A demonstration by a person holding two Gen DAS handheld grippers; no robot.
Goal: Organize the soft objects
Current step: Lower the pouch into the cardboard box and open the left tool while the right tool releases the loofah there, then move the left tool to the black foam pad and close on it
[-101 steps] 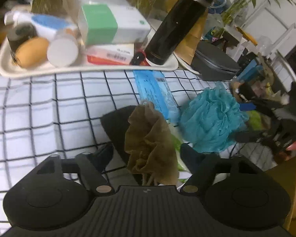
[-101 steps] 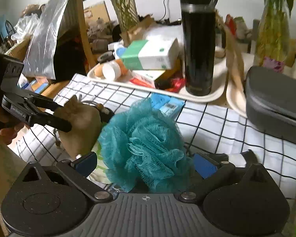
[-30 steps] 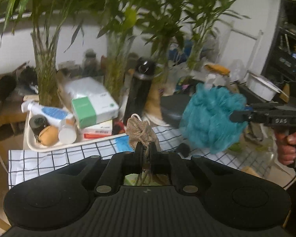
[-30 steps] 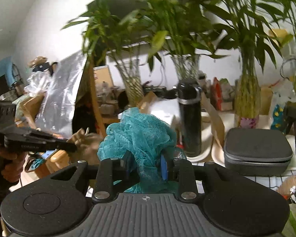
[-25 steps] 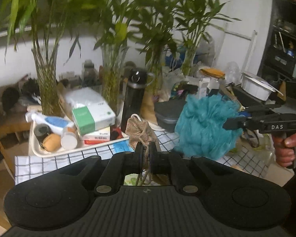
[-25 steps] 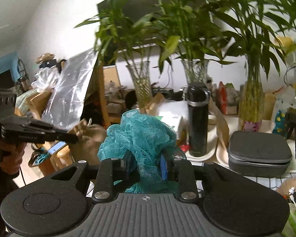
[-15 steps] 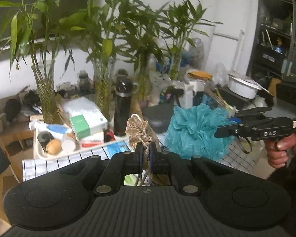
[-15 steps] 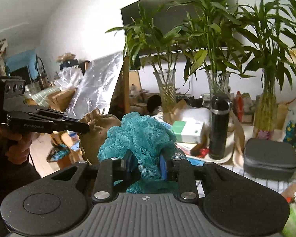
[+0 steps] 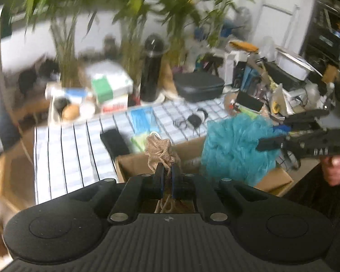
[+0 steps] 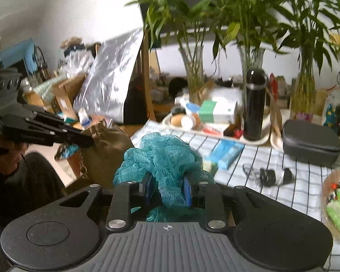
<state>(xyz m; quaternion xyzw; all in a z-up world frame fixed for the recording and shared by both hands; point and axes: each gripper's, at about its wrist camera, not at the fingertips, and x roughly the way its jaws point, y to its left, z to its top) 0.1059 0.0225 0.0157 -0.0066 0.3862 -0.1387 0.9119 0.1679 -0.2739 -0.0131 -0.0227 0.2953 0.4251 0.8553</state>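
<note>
A tan mesh pouf [image 9: 160, 151] is pinched in my left gripper [image 9: 166, 172], which is shut on it and holds it over an open cardboard box [image 9: 133, 163] at the table's near edge. The teal mesh bath pouf [image 10: 165, 158] bulges between the fingers of my right gripper [image 10: 167, 188], which is shut on it. In the left wrist view that teal pouf [image 9: 233, 149] hangs over the box's right side, held by the right gripper [image 9: 269, 144]. The right wrist view shows the left gripper [image 10: 88, 141] gripping the tan pouf [image 10: 108, 145] at left.
A checked cloth [image 9: 65, 149] covers the table. On it lie a black flat item [image 9: 114, 141], a blue packet [image 9: 141, 117], cables [image 9: 192, 120], a grey case [image 9: 199, 86] and a tray [image 10: 170, 117] with boxes and a black bottle [image 10: 253, 104]. Plants in vases stand behind.
Both grippers have pulled back from the table with their poufs and tilted down. The cardboard box has come into the left wrist view beneath them. Both grips are unchanged.
</note>
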